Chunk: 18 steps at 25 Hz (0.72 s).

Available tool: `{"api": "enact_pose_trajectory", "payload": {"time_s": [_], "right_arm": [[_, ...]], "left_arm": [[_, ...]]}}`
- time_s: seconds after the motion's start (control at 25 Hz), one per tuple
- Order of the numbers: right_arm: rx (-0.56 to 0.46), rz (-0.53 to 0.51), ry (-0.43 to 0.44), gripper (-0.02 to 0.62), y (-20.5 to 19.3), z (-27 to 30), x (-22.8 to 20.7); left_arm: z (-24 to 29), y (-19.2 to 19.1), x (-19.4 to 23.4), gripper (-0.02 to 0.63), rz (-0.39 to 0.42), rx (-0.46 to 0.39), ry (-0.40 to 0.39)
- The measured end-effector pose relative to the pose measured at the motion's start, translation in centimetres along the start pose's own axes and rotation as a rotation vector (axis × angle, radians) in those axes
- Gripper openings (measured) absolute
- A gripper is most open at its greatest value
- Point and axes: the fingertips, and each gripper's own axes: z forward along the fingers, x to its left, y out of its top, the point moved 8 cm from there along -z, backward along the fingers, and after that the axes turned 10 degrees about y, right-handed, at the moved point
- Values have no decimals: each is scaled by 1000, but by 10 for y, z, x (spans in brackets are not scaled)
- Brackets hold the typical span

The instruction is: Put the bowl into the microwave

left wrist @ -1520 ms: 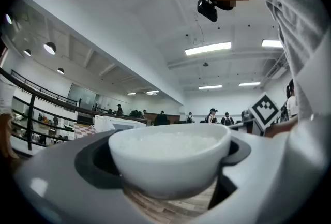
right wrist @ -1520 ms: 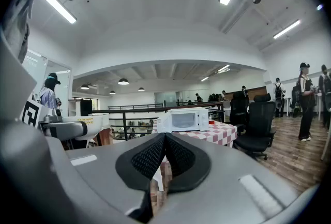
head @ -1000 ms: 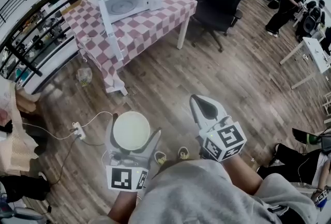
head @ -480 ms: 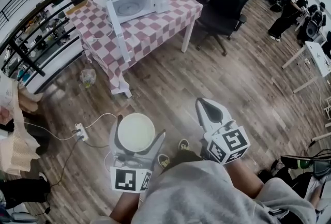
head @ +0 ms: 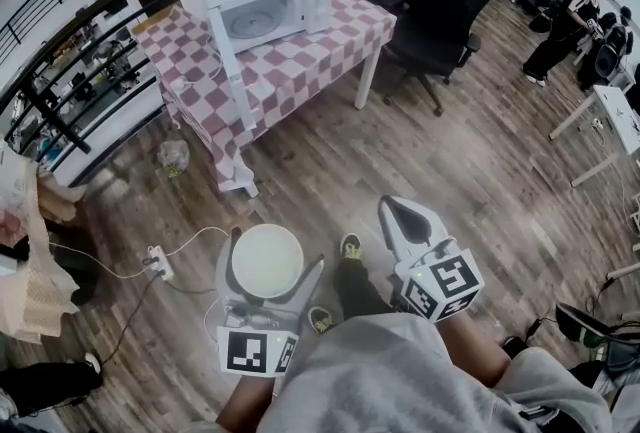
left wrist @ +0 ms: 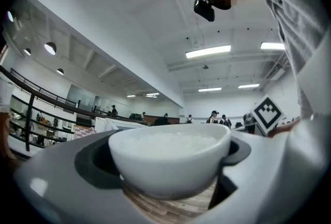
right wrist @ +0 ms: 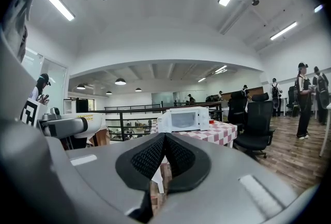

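A white bowl sits between the jaws of my left gripper, which is shut on it low in the head view. In the left gripper view the bowl fills the middle, held level. My right gripper is shut with nothing in it, to the right of the bowl. The white microwave stands on the checked table far ahead, its door swung open toward me. From the right gripper view the microwave is small, straight beyond the closed jaws.
Wooden floor lies between me and the table. A power strip with cables lies on the floor to the left. A black railing runs along the left. Black office chairs stand right of the table. People stand far right.
The table and microwave have drifted slightly right and nearer in the head view as I walk forward. Both grippers keep their hold and spacing.
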Motion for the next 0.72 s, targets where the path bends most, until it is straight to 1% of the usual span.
{"api": "enact_pose_trajectory", "payload": {"time_s": [0.28, 0.52, 0.72], "right_arm": [[-13, 18, 27, -2, -1, 27, -30], [-34, 16, 57, -2, 7, 65, -72], [-27, 26, 100, -2, 17, 96, -107]], "left_arm": [[37, -4, 0, 534, 20, -4, 3], [94, -12, 0, 534, 39, 3, 12], [144, -13, -6, 534, 56, 20, -4]]}}
